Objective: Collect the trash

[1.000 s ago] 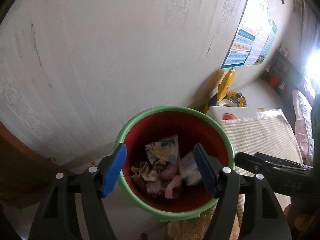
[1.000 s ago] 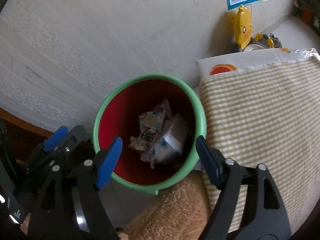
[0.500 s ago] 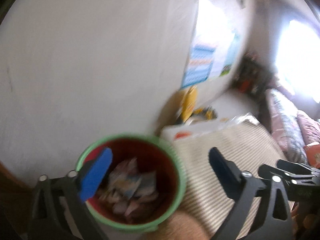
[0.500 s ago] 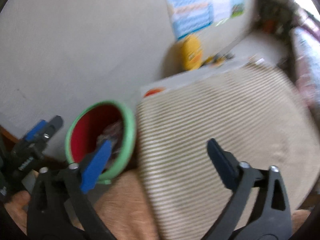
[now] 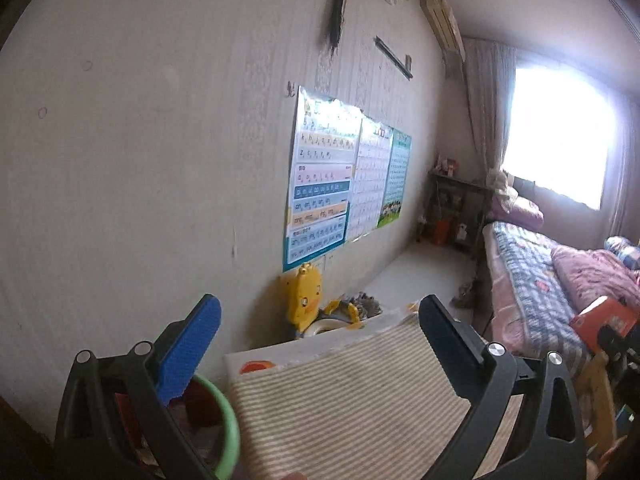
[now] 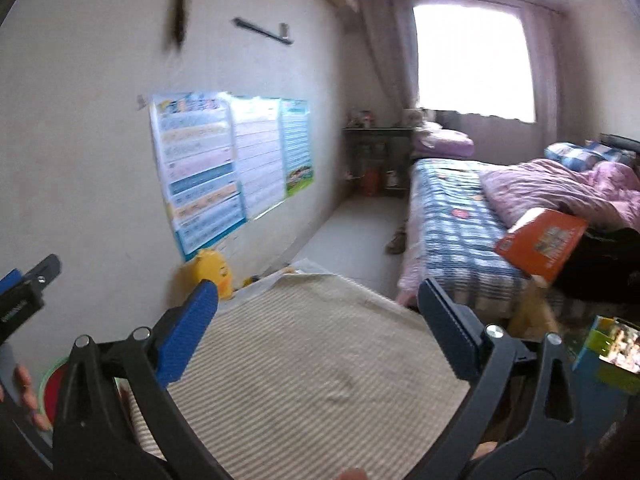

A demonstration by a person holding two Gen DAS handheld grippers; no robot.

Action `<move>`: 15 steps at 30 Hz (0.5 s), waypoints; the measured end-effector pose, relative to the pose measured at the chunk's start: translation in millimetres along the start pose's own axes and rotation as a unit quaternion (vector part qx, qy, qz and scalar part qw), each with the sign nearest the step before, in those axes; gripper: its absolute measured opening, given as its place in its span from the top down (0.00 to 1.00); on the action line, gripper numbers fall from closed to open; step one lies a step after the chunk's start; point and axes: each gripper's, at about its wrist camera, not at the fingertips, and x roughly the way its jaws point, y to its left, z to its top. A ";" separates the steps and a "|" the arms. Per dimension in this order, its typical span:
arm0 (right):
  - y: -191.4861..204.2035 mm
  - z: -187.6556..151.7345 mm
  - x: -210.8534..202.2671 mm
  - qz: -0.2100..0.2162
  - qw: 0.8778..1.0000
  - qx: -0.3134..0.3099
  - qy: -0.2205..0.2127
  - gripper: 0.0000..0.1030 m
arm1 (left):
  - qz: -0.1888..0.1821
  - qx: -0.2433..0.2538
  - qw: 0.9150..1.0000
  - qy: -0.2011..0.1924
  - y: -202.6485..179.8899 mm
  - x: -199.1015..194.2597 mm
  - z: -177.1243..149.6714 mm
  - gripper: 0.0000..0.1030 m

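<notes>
The green-rimmed red bin (image 5: 224, 420) sits low at the left of the left wrist view, partly hidden behind my left gripper's blue finger. Its trash is barely visible. My left gripper (image 5: 318, 328) is open and empty, lifted over the striped cloth (image 5: 348, 400). In the right wrist view only a sliver of the bin (image 6: 50, 384) shows at the bottom left. My right gripper (image 6: 316, 304) is open with nothing between its fingers, above the striped cloth (image 6: 312, 380). A tip of the left gripper (image 6: 24, 292) and a hand (image 6: 28, 392) show at that view's left edge.
Posters (image 5: 332, 184) hang on the wall, with a yellow duck toy (image 5: 305, 296) below. A bed with a patterned quilt (image 6: 452, 224) stands at right, an orange box (image 6: 540, 240) on it. A dark shelf (image 6: 376, 152) stands under the bright window.
Both grippers have opened wider, risen and swung right, away from the bin toward the striped cloth and bed. The bin has slid to the bottom left of both views.
</notes>
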 end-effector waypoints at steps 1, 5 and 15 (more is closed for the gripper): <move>-6.2 -1.1 4.9 -0.007 1.000 0.017 0.018 0.04 | -0.004 -0.001 1.000 0.000 -5.7 -1.1 -1.5 0.08; -38.1 -9.7 12.1 0.003 0.996 0.083 0.034 0.04 | 0.005 0.028 1.000 -0.001 -23.3 -7.0 -11.7 0.08; -33.3 -10.5 -16.3 -0.033 0.997 0.031 -0.062 0.04 | 0.017 0.067 0.997 0.025 -35.8 -4.8 -21.5 0.08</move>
